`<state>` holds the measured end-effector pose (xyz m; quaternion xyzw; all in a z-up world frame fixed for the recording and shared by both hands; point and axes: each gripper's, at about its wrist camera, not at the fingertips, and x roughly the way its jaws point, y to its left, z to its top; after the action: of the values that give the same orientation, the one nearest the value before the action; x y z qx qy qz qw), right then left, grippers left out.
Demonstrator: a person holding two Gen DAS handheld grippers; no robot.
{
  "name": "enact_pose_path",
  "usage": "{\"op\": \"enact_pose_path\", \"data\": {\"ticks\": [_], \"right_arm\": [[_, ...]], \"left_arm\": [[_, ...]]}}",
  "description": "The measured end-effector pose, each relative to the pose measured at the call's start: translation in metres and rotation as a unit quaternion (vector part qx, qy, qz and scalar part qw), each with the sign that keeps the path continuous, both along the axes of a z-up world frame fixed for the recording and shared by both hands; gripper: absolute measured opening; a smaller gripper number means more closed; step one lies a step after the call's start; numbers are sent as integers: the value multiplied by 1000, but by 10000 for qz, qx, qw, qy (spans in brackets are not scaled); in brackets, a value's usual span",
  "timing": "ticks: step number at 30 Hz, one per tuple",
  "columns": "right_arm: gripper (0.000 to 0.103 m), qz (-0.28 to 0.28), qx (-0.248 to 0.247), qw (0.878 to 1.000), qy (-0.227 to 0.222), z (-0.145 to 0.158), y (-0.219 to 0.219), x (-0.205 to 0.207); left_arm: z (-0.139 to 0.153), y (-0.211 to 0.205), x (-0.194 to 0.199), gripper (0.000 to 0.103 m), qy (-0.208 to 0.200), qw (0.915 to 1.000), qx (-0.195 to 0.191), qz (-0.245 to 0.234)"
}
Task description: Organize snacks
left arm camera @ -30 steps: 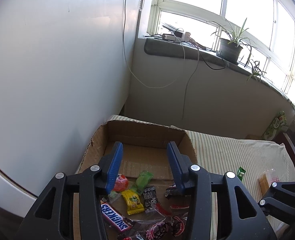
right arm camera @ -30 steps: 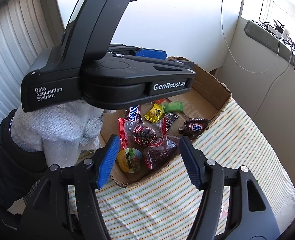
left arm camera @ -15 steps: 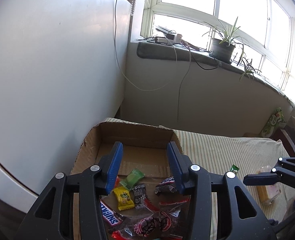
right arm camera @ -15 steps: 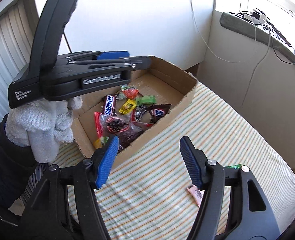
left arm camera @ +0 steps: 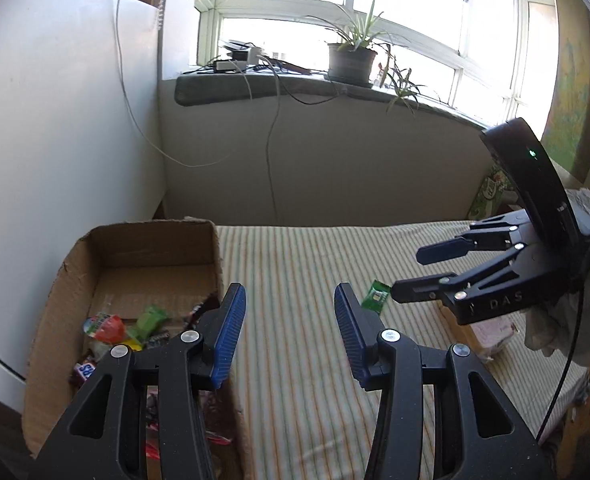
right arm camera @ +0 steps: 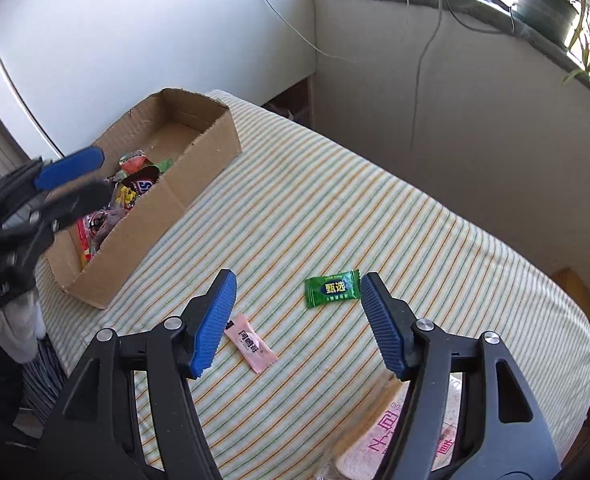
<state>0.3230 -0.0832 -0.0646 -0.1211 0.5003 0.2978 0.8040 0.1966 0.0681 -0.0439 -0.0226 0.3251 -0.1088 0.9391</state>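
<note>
Green candy wrapper (right arm camera: pixel 332 289) flat on the striped cloth (right arm camera: pixel 335 200), lying just off the inner face of the right gripper (right arm camera: pixel 297 322) right-hand pad, not touching. Pink sachet (right arm camera: pixel 251 343) down nearer the left-hand pad, partly tucked behind it from this angle, also loose on the cloth. Both between or just ahead of the blue fingertips (right arm camera: pixel 215 320); jaws spread wide, nothing clamped. From the left wrist view, same green wrapper (left arm camera: pixel 376 297) seen small beside the right gripper (left arm camera: pixel 419 276) tips, which hover over it.

Cardboard box (right arm camera: pixel 199 176) off to the left, well apart from the two loose pieces, a broad strip of bare striped cloth between. Near wall of the box low and straight, top rim ragged at the far corner. Inside: a heap of wrapped snacks (right arm camera: pixel 131 184) crowding the near end, far end bare cardboard.

Left gripper (left arm camera: pixel 289 332) hanging over the cloth just right of the box's wall (left arm camera: pixel 217 256), jaws moderately apart, empty. White-gloved hand (right arm camera: pixel 19 328) under it at the left edge.

Pale packet (right arm camera: pixel 407 432) at the bottom edge, blurred, beneath the right gripper. Cloth drops away at the right side; wall and windowsill (left arm camera: pixel 295 88) behind.
</note>
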Motion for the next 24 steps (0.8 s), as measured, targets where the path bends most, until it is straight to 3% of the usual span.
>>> {"op": "enact_pose_path", "data": {"ticks": [8, 14, 18, 24], "right_arm": [[67, -406, 2, 9948, 929, -36, -7, 21], [64, -632, -76, 9899, 1264, -49, -1, 32], [53, -843, -5, 9836, 1597, -67, -3, 43], [49, -922, -44, 9859, 1393, -66, 4, 54]], "left_arm": [[-39, -53, -2, 45, 823, 9924, -289, -867], [-69, -66, 16, 45, 1447, 9839, -400, -970], [-75, -64, 25, 45, 1569, 9828, -424, -876], [-74, -71, 36, 45, 1531, 9840, -317, -858]]}}
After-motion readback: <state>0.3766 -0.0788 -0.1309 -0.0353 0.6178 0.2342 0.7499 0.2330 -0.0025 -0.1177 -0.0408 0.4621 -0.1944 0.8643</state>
